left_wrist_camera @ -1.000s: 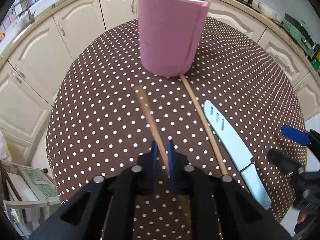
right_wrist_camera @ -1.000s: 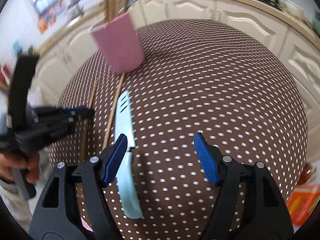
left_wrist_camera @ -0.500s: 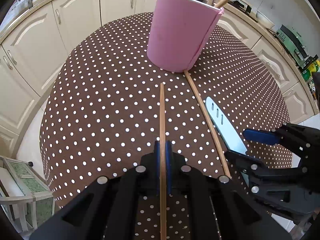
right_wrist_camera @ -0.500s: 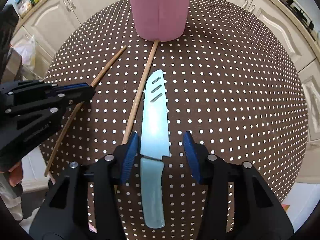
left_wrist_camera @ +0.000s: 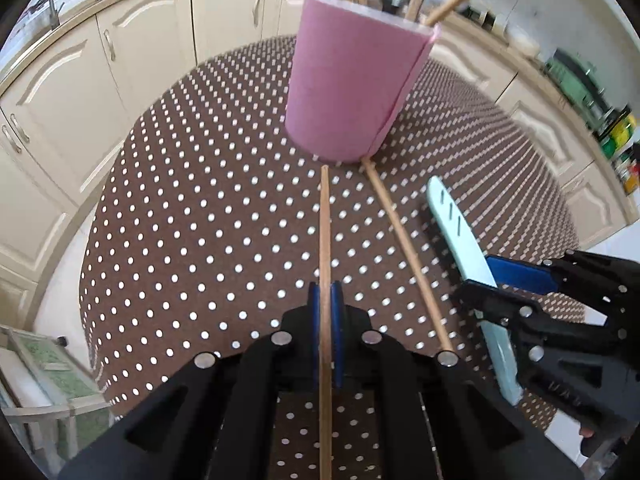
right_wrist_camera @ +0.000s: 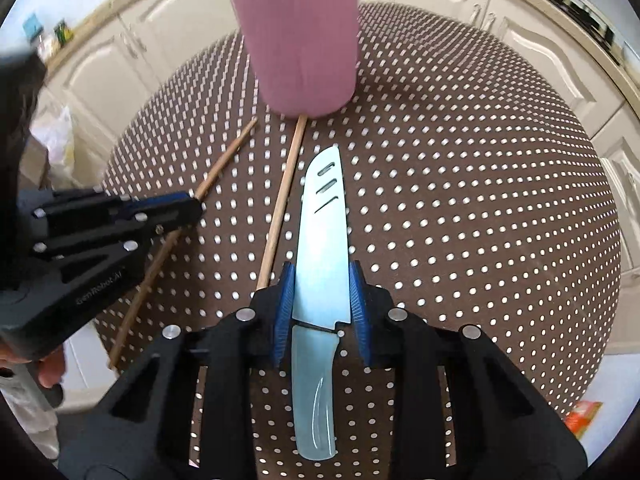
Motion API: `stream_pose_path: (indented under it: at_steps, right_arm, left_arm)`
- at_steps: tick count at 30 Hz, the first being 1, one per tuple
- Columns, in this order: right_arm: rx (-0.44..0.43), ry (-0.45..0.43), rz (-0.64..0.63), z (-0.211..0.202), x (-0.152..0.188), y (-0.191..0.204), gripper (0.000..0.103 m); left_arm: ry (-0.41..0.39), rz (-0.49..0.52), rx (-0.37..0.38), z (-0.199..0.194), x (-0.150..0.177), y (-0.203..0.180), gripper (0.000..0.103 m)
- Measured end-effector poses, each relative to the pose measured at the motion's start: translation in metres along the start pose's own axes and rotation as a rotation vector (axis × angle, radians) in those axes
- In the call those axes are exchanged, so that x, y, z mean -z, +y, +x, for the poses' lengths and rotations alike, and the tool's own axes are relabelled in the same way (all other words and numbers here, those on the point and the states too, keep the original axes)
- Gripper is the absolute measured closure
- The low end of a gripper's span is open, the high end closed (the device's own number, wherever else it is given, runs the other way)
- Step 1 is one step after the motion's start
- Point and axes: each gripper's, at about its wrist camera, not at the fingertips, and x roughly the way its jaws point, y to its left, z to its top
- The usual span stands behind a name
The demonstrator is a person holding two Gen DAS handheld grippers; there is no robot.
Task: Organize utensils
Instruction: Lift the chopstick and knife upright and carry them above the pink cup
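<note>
We have both hands down over the polka-dot counter (left_wrist_camera: 192, 216), and each has picked its utensil. Our left gripper (left_wrist_camera: 326, 312) has its jaws pinched tight on a chopstick (left_wrist_camera: 325, 232), which runs straight out ahead along the jaw line, its far tip stopping just short of the base of the pink cup (left_wrist_camera: 352, 92). Our right gripper (right_wrist_camera: 320, 312) is closing now, blue pads on either flank of the knife (right_wrist_camera: 322, 248); they sit right against the broad blade just ahead of the handle, so we call it a grip that is just seating. The knife lies flat near the middle of the counter, long axis in line with the jaws, tip toward the cup (right_wrist_camera: 300, 40) and handle back under the gripper. That is the relation everything turns on: both pieces point at the cup, which stands beyond them toward the counter's far edge, already bristling with sticks. A second chopstick (right_wrist_camera: 282, 196) lies loose between the two held pieces, its far end touching the cup's base, so it looks like the next pickup, and the right hand sits nearer its close end. Next, we reckon, each piece has to be lifted and tipped upright over the rim.
</note>
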Motion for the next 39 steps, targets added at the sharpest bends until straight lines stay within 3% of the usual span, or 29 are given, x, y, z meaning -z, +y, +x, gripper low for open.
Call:
stream_pose_path:
  at_steps: [7,16,28,39]
  right_arm:
    - [-0.070,-0.203,0.054,-0.047,0.007,-0.016,0.076]
    - [-0.139,-0.402,0.078,-0.101,0.014,-0.029,0.076]
    - [-0.183,-0.666,0.077,-0.154,-0.028,-0.008,0.076]
    - [-0.155,-0.780,0.099,-0.138,-0.077,-0.007,0.076]
  left_arm:
    - [-0.194,0.038,0.112,-0.040,0.007,-0.008,0.098]
    - [-0.524,0.107,0.219,-0.093,0.004,-0.024,0.098]
    - [-0.892,0.104,0.213,-0.136,-0.033,-0.026,0.098]
    - [-1.056,0.056,0.179,-0.139,-0.083,-0.021,0.097]
